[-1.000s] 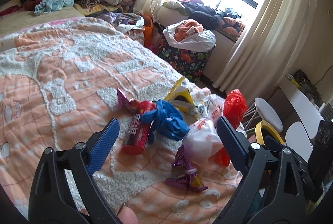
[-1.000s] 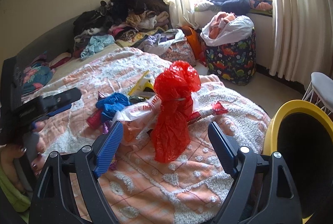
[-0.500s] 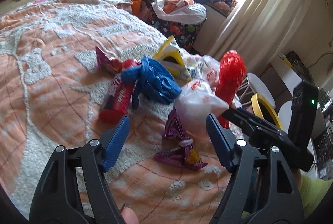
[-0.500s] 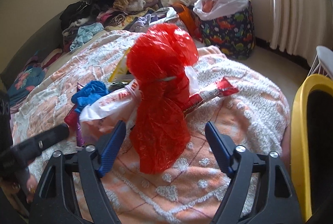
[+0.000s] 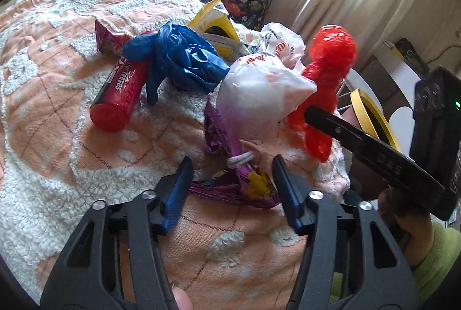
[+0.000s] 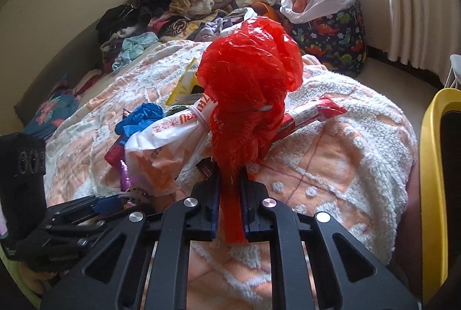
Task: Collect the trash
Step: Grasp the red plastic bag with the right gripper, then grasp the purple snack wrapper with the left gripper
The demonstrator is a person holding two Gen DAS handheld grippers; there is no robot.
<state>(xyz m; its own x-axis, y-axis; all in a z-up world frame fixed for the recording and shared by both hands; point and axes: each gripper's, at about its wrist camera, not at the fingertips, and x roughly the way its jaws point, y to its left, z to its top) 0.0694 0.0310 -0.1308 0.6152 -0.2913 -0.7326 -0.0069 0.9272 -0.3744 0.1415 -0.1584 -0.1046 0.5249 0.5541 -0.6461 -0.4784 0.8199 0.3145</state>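
On the orange and white blanket lies a heap of trash. From the left there is a red tube, then a blue bag, a yellow packet, a white bag and a red bag that stands up. The left gripper is closing around a purple wrapper with a hair band; its blue pads do not yet touch it. The right gripper is closing too, and it pinches the lower tail of the red bag between its pads. At the far right stands a yellow bin, beside the bed.
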